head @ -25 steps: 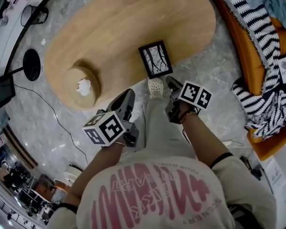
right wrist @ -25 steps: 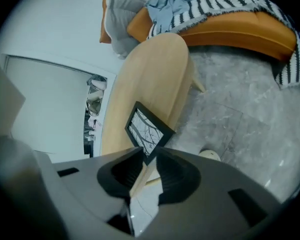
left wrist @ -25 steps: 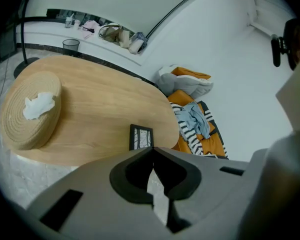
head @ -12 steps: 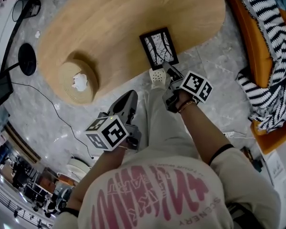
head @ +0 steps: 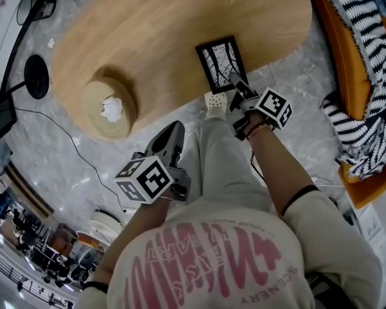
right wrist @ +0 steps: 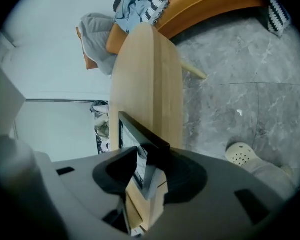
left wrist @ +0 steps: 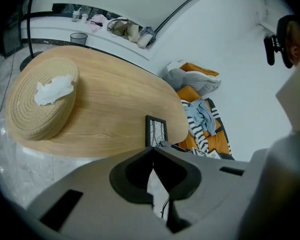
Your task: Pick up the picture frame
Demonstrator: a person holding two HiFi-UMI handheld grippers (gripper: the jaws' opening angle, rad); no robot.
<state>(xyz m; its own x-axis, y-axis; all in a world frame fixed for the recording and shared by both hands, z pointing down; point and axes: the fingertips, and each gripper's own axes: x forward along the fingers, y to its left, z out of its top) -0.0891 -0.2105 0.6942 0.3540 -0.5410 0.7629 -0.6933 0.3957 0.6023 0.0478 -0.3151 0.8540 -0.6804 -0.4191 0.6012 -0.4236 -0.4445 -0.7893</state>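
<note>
Picture frame (head: pixel 220 63), black-edged with a branch print, sits at the near edge of the oval wooden table (head: pixel 161 31), close to our white perforated shoe (head: pixel 213 100) on the grey marble floor (head: pixel 289 82). Our right gripper (head: pixel 235 80) reaches it from the floor side. In the right gripper view its jaws have just been closing and stand apart around the frame's near edge (right wrist: pixel 155 149), a sliver of glass showing beside one pad, so we count it as not yet clamped. Our left gripper (head: pixel 175 129) hangs well apart from the frame, above the floor beside our leg, its jaws pressed together on nothing (left wrist: pixel 153 156). A round woven tissue holder (head: pixel 109 108) rests on the table's left end, and a striped throw (head: pixel 360 37) drapes the orange sofa at right.
</note>
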